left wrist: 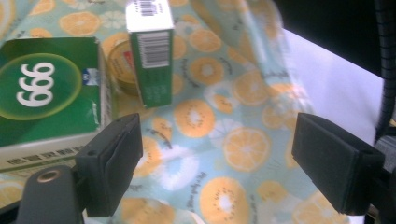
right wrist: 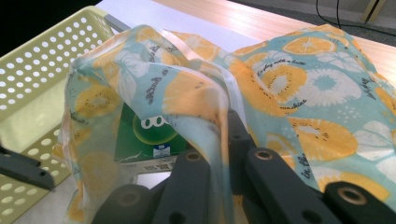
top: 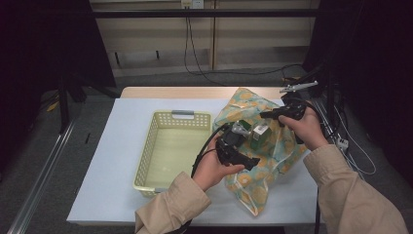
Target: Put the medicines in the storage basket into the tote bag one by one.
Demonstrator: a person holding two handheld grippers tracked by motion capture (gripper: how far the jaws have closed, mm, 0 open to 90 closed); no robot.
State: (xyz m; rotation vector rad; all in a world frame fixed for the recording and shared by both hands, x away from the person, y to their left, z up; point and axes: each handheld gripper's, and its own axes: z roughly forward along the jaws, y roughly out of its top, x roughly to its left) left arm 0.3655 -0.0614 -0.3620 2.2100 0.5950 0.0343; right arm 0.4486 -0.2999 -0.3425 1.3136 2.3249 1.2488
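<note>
We see the fruit-print bag [top: 263, 161] lying on the white table [top: 107, 161], just right of the yellow basket [top: 151, 141], with green boxes [left wrist: 46, 93] showing inside. Our right gripper [right wrist: 224, 140] pinches the bag's rim; our left gripper [left wrist: 215, 158] hovers over it, jaws wide apart.

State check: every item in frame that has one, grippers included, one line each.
left gripper: open, jaws apart over the bag's fabric
right gripper: shut on the bag's rim
bag: lying on the table, mouth held open
large green box: lying flat in the bag
narrow green box: standing on end
tin: lid on
basket: upright, empty
</note>
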